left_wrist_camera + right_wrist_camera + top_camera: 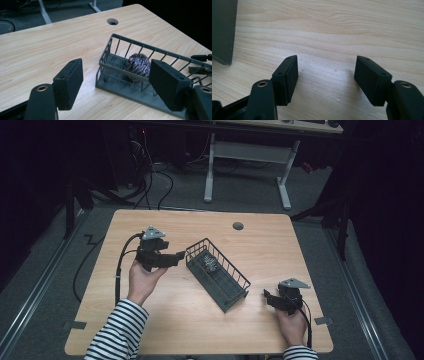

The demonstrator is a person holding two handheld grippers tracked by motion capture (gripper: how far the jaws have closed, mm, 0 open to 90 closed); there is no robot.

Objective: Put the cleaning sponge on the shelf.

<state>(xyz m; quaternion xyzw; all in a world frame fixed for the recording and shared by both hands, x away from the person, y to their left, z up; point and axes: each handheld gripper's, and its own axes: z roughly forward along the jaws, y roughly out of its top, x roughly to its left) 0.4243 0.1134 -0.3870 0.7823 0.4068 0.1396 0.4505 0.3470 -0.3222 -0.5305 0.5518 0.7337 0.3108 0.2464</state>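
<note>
A dark grey wire basket [231, 290] lies slantwise in the middle of the wooden table [165, 320]. Inside its far end sits a shiny metal scourer [209, 262]. My left gripper [179, 256] hovers just left of that end, pointing at it, jaws open and holding nothing. In the left gripper view, the basket's near rim [117, 68] and the scourer [138, 65] lie beyond the jaws of the left gripper [116, 75]. My right gripper [267, 297] rests at the basket's near right corner, open over bare wood. The right gripper [325, 77] has a basket corner [222, 30] to its left.
A round cable hole [238, 226] sits near the table's far edge. Beyond the table stand another desk's white legs [210, 170], with cables on the floor [150, 180]. Bare wood lies to the left of the basket and in front of it.
</note>
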